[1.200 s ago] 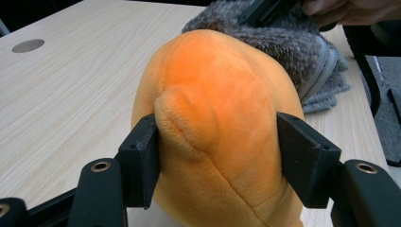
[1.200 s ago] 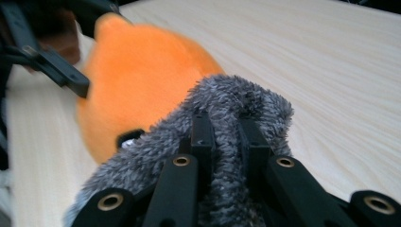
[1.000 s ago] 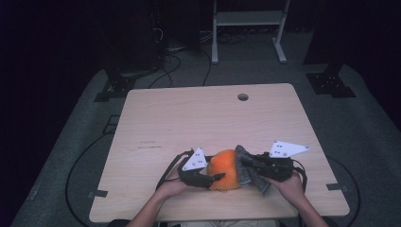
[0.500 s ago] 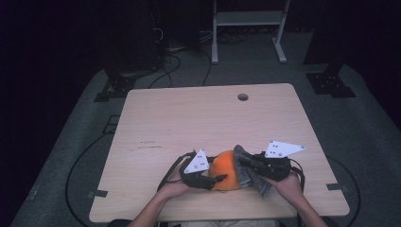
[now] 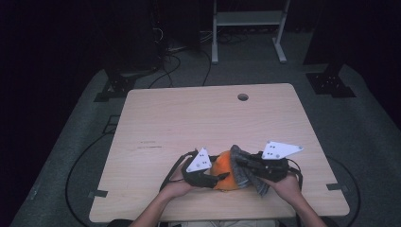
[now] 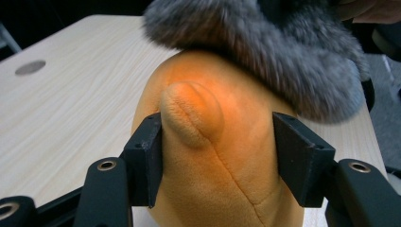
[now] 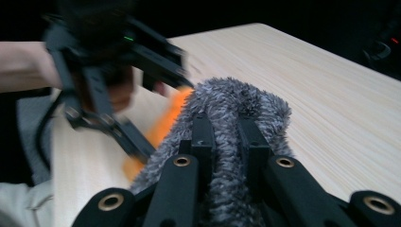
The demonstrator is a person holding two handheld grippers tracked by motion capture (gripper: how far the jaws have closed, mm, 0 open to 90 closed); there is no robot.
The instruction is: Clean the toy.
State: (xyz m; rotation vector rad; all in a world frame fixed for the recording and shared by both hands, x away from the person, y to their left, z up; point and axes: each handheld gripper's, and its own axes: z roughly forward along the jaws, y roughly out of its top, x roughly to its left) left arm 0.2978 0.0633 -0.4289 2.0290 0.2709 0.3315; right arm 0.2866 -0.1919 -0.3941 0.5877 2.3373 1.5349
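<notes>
Near table edge: left gripper (image 5: 218, 178) clamped on round orange plush toy (image 6: 217, 156), jaws just closed further, pads pressing both flanks. Right gripper (image 7: 226, 132) clenched on shaggy grey fur cloth (image 7: 236, 109), draped over toy's top. Toy and both grippers in much the same spot as a second ago. Beyond: pale wooden table (image 5: 189, 118), round hole (image 5: 243, 97).

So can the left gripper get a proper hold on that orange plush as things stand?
Probably yes. The left gripper already has the orange plush between its jaws, which have just been closing. The grey fur, pinched by the right gripper, sits on top, not between the pads.
</notes>
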